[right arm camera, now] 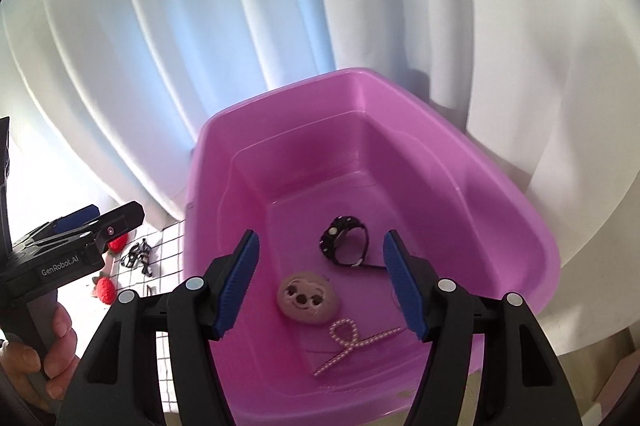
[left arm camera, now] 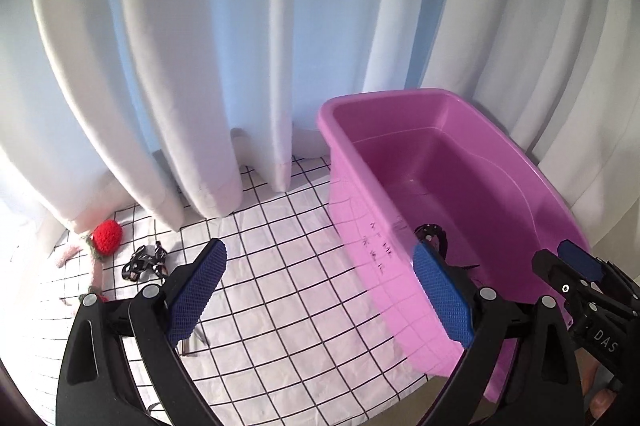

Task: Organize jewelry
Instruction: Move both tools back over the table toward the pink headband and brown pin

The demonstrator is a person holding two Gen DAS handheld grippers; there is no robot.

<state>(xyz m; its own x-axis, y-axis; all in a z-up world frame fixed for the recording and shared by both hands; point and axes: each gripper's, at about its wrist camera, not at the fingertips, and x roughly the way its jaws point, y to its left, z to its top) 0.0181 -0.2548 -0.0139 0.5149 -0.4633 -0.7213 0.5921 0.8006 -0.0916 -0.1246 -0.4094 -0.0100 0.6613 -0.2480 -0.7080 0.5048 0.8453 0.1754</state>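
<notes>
A pink plastic tub [right arm camera: 532,226] holds a black wristwatch [right arm camera: 346,246], a round beige face patch [right arm camera: 308,300] and a pearl bow hair clip [right arm camera: 352,346]. My right gripper [right arm camera: 322,254] hangs open above the tub's inside with nothing between its blue pads. My left gripper [left arm camera: 320,266] stands wide open and empty over the grid cloth, its right finger level with the tub's near wall [left arm camera: 360,226]. A black strappy accessory [left arm camera: 144,262] lies on the cloth to the far left. The watch [left arm camera: 430,232] peeks over the tub rim.
A red knitted strawberry [left arm camera: 106,234] and pink knit pieces lie by the curtain [left arm camera: 200,65]. A small dark pin [left arm camera: 192,342] rests on the checked cloth [left arm camera: 280,306] near my left finger. A hand [right arm camera: 52,346] grips the left gripper's handle. The right gripper [left arm camera: 560,258] shows at the right edge.
</notes>
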